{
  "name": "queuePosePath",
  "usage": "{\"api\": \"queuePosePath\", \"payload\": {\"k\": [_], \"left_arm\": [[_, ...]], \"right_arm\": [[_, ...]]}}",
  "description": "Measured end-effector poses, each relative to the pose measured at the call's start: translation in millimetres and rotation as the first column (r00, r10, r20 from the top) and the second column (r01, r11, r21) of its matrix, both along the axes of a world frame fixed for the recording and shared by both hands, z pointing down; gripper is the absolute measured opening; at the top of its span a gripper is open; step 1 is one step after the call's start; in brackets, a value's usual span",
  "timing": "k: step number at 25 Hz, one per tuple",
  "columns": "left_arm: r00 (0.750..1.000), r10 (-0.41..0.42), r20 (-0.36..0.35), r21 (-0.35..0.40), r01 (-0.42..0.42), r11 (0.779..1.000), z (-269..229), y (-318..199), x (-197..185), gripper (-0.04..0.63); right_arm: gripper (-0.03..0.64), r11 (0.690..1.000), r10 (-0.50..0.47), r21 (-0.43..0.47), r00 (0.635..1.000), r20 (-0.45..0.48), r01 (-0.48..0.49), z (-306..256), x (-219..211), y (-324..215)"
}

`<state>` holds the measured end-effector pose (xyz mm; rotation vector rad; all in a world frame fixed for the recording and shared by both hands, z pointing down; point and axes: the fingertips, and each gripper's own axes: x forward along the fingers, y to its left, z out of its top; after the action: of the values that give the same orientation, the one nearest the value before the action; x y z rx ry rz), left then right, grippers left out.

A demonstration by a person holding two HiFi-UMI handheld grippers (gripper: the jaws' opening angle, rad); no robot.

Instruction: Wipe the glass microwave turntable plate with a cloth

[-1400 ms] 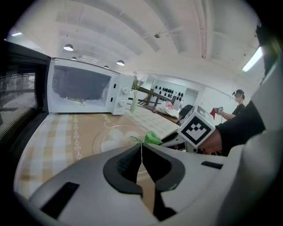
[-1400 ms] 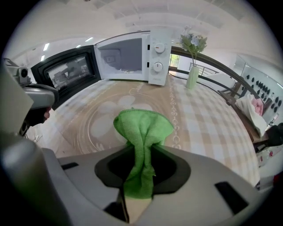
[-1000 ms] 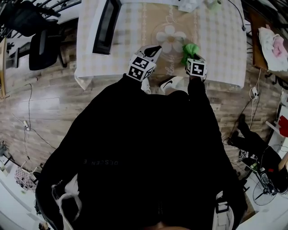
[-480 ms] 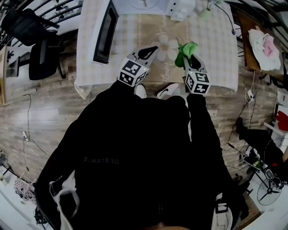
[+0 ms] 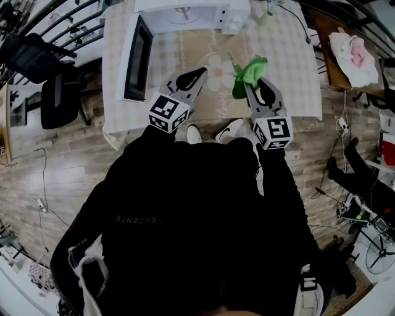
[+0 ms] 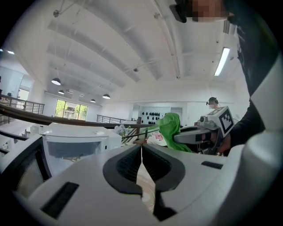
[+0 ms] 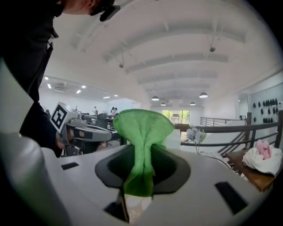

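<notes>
Right gripper (image 5: 253,86) and left gripper (image 5: 199,75) are rising before the white box-shaped microwave (image 5: 185,12), right pinching the crumpled green cloth (image 5: 249,69) for wiping, left pressed together, empty.

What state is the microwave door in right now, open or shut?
Open. In the head view the dark door stands swung out from the left side of the white microwave, pointing toward the table's near edge.

- The cloth (image 5: 250,69) is showing a plain bright green.
- The left gripper (image 5: 201,72) and the right gripper (image 5: 251,86) are showing pale grey shells, black pads and black-and-white square markers.
- The tablecloth (image 5: 296,74) is showing what seems a faint beige-and-white check, with a white flower (image 5: 220,65) print.
- The microwave (image 5: 185,11) is looking white, its door (image 5: 137,58) dark.
</notes>
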<state>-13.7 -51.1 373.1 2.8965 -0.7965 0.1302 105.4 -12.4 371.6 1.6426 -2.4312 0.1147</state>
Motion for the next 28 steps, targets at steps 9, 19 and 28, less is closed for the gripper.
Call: {"api": "queuePosePath", "payload": {"k": [9,19,28], "left_arm": [[0.997,0.072,-0.032,0.129,-0.067,0.989,-60,18,13,0.021],[0.996,0.075,-0.054,0.158,-0.066,0.985,-86,24,15,0.021],[0.996,0.065,-0.056,0.163,-0.055,0.985,-87,28,13,0.021]], "right_arm": [[0.123,0.990,-0.059,0.129,0.997,0.052,0.051,-57,-14,5],[0.121,0.975,-0.143,0.177,0.989,0.043,0.133,-84,-34,3],[0.121,0.967,-0.196,0.170,0.980,0.030,0.189,-88,-45,7]]}}
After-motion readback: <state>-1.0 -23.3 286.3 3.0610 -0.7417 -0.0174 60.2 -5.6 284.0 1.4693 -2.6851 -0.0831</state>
